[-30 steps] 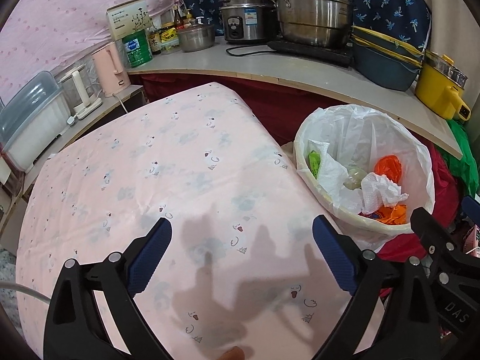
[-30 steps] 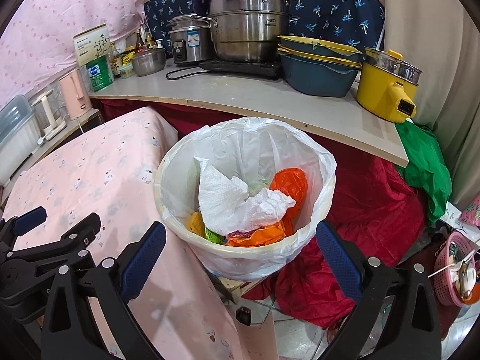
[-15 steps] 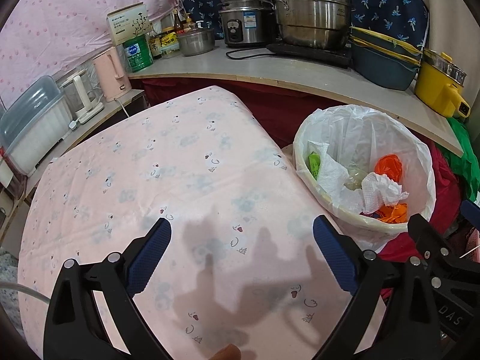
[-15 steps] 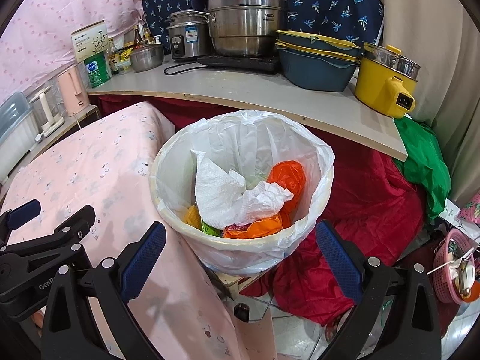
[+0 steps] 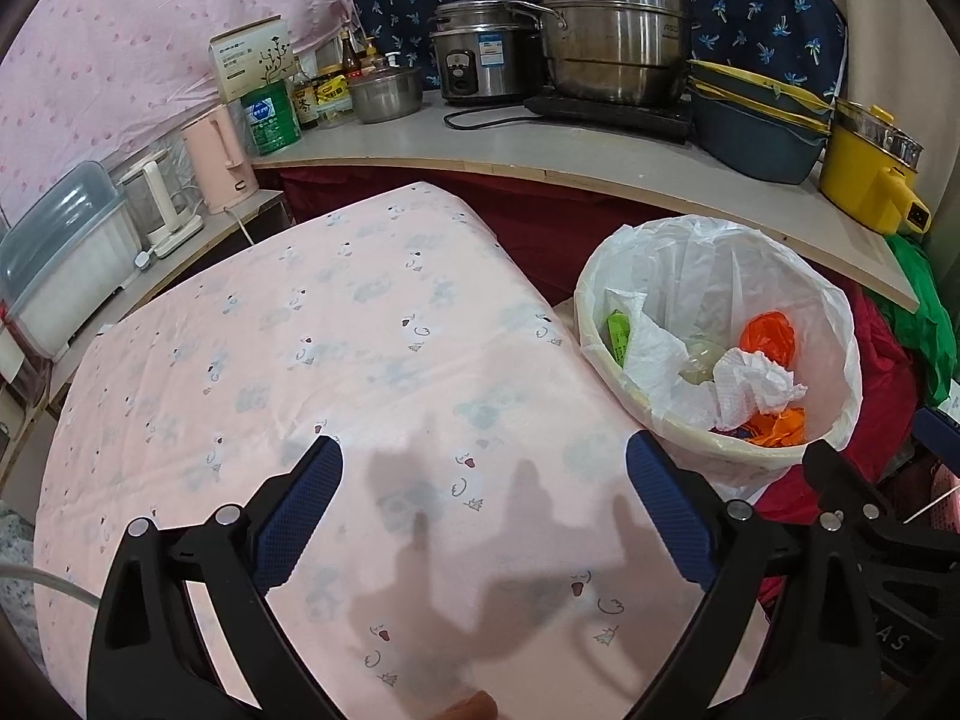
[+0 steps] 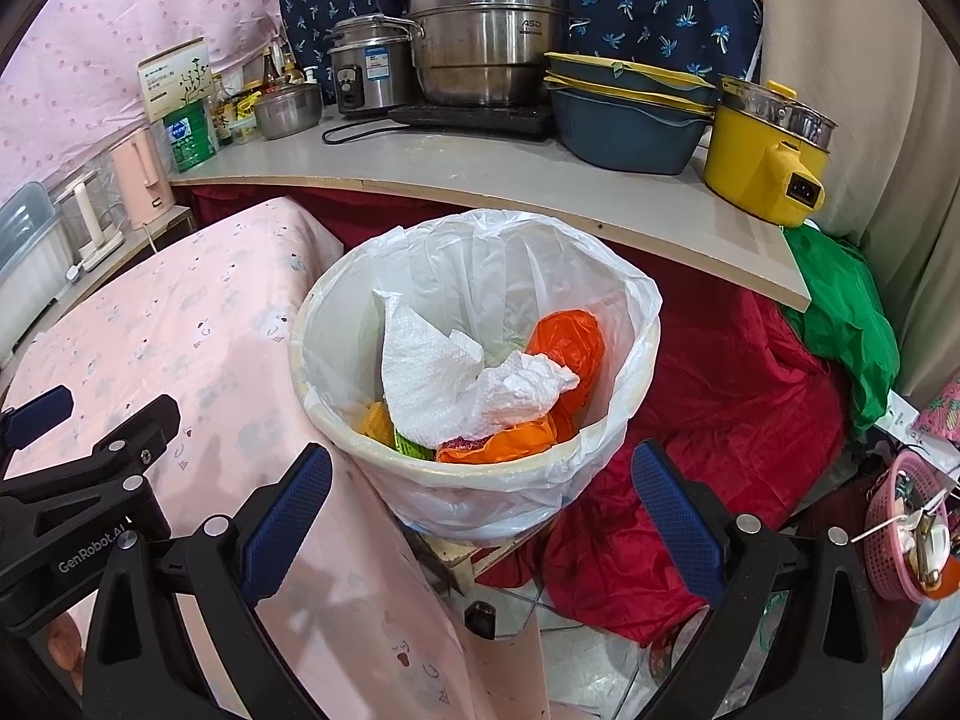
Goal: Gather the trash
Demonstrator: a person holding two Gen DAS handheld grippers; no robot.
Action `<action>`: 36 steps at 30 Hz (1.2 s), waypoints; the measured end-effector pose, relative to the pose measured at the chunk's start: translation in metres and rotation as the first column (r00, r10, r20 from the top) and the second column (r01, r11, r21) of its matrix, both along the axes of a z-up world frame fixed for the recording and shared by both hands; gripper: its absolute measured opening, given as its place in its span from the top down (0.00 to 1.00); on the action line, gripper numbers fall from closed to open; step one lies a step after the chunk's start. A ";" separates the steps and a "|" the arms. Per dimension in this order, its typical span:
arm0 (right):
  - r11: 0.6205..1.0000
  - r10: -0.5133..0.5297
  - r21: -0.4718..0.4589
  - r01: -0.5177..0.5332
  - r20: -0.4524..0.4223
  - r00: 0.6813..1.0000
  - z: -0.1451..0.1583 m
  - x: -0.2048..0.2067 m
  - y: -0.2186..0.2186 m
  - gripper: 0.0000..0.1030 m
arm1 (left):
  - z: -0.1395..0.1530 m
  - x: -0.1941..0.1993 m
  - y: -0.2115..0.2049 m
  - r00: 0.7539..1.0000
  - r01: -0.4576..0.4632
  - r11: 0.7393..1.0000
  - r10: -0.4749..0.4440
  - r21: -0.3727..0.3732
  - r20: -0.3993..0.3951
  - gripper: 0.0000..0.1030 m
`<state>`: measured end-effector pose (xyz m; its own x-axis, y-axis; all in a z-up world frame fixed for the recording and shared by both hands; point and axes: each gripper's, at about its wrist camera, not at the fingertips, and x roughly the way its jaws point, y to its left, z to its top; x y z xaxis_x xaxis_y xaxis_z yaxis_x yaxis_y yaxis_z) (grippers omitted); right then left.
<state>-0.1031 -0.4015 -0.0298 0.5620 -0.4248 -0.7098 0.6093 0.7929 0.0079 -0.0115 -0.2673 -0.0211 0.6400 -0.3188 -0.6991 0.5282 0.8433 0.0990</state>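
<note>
Both tools, left (image 5: pixel 483 501) and right (image 6: pixel 480 501), wide, empty. Bin (image 6: pixel 624 414) just ahead of right tool; risk: knocking bin, snagging liner (image 6: pixel 510 252).

A pink dotted cloth (image 5: pixel 150 48) covers the wall across the upper left of the frame, and a navy leaf-print cloth (image 6: pixel 672 6) hangs behind the pots at upper centre. A pale curtain (image 6: pixel 870 90) fills the upper right. A curved grey counter (image 6: pixel 480 180) crosses the middle, with dark red fabric (image 6: pixel 738 372) draped beneath it. A table under a pink patterned cloth (image 5: pixel 300 360) takes the lower left. Light tiled floor (image 6: pixel 576 648) shows at the bottom.
</note>
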 end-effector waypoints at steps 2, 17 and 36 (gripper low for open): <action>1.000 -0.001 0.000 0.001 -0.001 1.000 -0.001 -0.001 0.000 0.06 | 0.000 0.000 0.000 1.000 -0.001 1.000 0.001 0.002 -0.003 0.11; 1.000 -0.007 0.001 0.007 -0.003 1.000 -0.004 -0.004 -0.003 0.06 | -0.004 0.002 0.003 1.000 -0.022 1.000 0.022 0.012 -0.007 0.12; 1.000 -0.001 0.000 0.001 -0.008 1.000 -0.008 -0.001 0.002 0.06 | -0.010 0.007 0.004 0.999 -0.034 0.999 0.035 0.027 -0.026 0.12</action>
<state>-0.1041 -0.3996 -0.0373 0.5558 -0.4253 -0.7143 0.6104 0.7921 0.0033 -0.0046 -0.2628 -0.0314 0.6314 -0.2784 -0.7238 0.5018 0.8583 0.1076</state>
